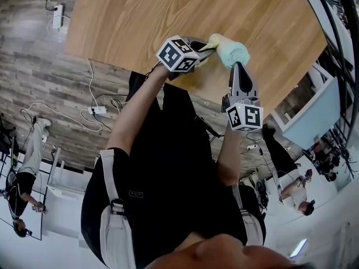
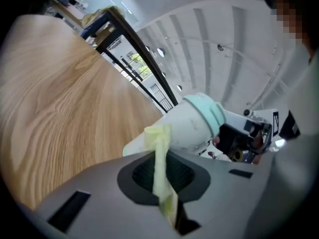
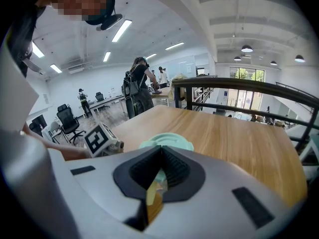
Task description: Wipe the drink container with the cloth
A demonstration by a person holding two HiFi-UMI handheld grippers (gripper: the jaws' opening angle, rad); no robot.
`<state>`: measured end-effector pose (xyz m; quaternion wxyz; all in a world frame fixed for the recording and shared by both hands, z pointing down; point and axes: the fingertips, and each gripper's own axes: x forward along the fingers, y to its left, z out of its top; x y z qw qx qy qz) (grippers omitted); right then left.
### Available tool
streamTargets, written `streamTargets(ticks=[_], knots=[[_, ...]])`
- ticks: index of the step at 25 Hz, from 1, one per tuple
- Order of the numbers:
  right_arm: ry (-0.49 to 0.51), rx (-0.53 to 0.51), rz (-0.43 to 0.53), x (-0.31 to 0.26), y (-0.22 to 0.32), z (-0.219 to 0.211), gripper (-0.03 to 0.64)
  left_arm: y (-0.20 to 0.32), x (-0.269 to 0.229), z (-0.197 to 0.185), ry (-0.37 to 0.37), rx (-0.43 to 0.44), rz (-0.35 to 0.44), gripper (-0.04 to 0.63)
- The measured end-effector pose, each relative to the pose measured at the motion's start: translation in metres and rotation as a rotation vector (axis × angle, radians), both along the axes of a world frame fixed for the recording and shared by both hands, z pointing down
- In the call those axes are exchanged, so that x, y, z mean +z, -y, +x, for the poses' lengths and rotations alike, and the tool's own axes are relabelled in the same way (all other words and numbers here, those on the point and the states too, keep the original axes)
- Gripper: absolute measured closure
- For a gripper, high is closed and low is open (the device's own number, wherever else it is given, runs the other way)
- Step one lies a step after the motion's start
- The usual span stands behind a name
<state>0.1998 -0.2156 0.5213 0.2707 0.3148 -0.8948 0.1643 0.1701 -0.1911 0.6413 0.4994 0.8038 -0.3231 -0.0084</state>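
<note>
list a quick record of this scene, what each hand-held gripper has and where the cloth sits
left hand-held gripper: shut on the yellow cloth
right hand-held gripper: shut on the bottle, near its mint lid
cloth contact: lies against the bottle's white side
bottle pose: tipped on its side, held over the wooden table
wiping: cloth and bottle are together, so it looks under way

A light wood-grain surface [image 1: 168, 15] fills the upper middle of the head view, its near edge running diagonally down to the right. At the left of the frame lies grey-brown plank floor [image 1: 39, 77], with a white power strip [image 1: 58, 15] and loose cables [image 1: 45, 114] on it.
</note>
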Motion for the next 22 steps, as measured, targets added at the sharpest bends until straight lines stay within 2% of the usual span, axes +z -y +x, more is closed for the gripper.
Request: streamTargets(ticks=[4,9,12,18,22], knots=[[0.004,-0.001,0.004,-0.003,-0.001,0.005,0.584,0.004,0.027,0.001,-0.039,-0.115,-0.057,0.563],[0.008,-0.004,0.01,-0.001,-0.001,0.002,0.584,-0.003,0.044,0.005,-0.083,-0.154,-0.107,0.563],[0.008,-0.008,0.012,0.003,0.0,0.001,0.584,-0.009,0.043,0.012,-0.085,-0.141,-0.105,0.563],[0.021,-0.002,0.02,0.004,0.003,-0.001,0.584,-0.015,0.015,0.03,-0.184,-0.161,-0.083,0.563],[0.029,0.002,0.019,0.004,0.002,0.002,0.584,-0.019,0.0,0.044,-0.187,-0.154,-0.041,0.563]])
